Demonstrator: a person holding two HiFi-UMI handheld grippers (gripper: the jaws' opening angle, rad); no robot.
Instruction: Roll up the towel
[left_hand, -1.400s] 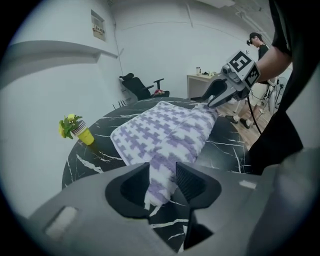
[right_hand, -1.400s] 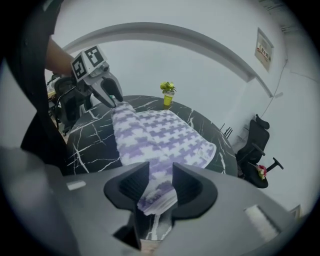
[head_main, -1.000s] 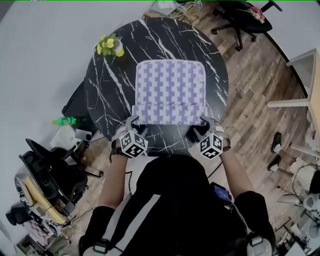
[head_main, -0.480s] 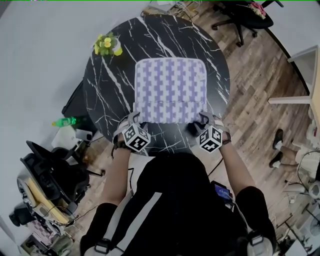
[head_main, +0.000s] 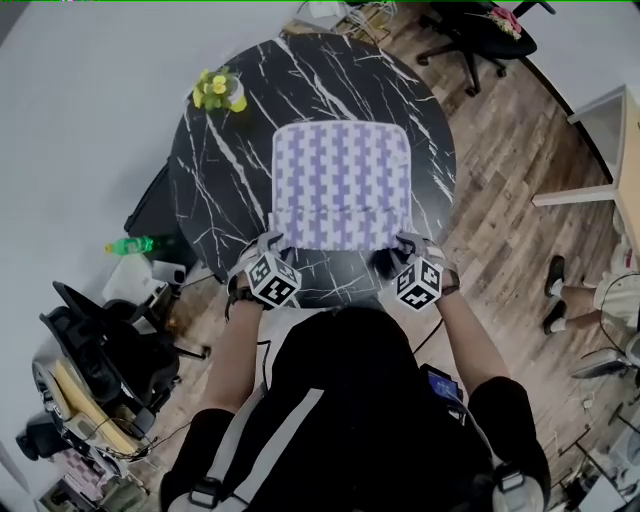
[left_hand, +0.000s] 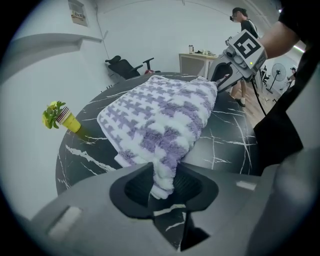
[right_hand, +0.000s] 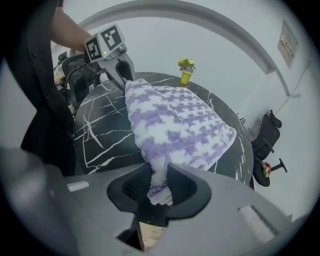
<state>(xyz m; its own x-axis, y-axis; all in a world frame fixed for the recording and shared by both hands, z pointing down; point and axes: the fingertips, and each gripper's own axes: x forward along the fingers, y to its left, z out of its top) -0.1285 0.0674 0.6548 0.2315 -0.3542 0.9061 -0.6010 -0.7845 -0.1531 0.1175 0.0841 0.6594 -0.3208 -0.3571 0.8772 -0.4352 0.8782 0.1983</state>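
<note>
1. Head view: the fluffy purple-and-white checked towel (head_main: 342, 185) lies spread out in the middle of the round black marble-look desk (head_main: 215, 190), with its near edge turned over into a thick band. The left gripper (head_main: 272, 241) is at the band's near left corner and the right gripper (head_main: 405, 244) at the near right one. A small yellow flower pot (head_main: 220, 90) stands by the far left rim, well apart from the towel.
2. Left gripper view: the jaws have just been closing and are now narrow, pinching the towel (left_hand: 160, 115) corner between them.
3. Right gripper view: same deal here. The jaws have just been closing and now squeeze the other towel (right_hand: 175, 125) corner, with fabric bunched between them.
</note>
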